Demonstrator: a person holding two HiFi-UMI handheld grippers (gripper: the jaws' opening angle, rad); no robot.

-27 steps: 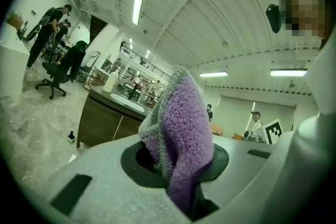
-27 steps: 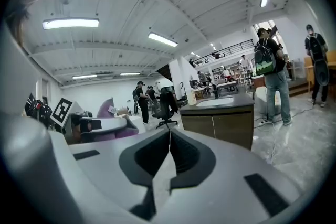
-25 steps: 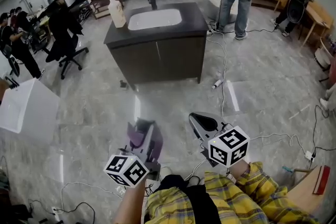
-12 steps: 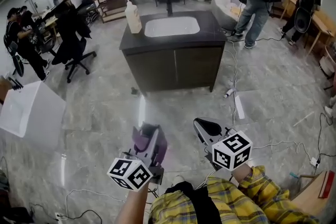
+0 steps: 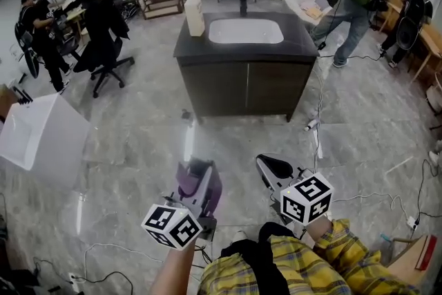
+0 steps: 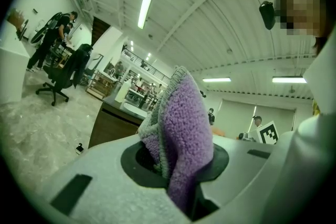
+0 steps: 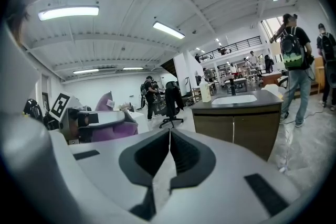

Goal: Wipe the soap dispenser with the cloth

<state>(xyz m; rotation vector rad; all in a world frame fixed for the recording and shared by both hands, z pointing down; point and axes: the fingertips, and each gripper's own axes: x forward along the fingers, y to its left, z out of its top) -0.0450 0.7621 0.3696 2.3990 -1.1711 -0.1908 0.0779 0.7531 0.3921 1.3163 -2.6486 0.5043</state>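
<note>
The left claw [image 6: 178, 165] is pinching a purple cloth [image 6: 184, 123], which stands up folded between its jaws. The right claw [image 7: 169, 152] is pressed together, with nothing between its jaws. Both claws are held low over the grey floor [image 5: 124, 148], well apart from the dark cabinet [image 5: 242, 90]. The soap dispenser [image 5: 194, 12] stands upright on the tabletop [image 5: 297, 45] of this cabinet, at the back left corner, just beside the white basin [image 5: 246, 31] that is sunk in the tabletop. The inside of the basin shows plain white. A dark faucet [image 5: 243, 7] stands behind it.
</note>
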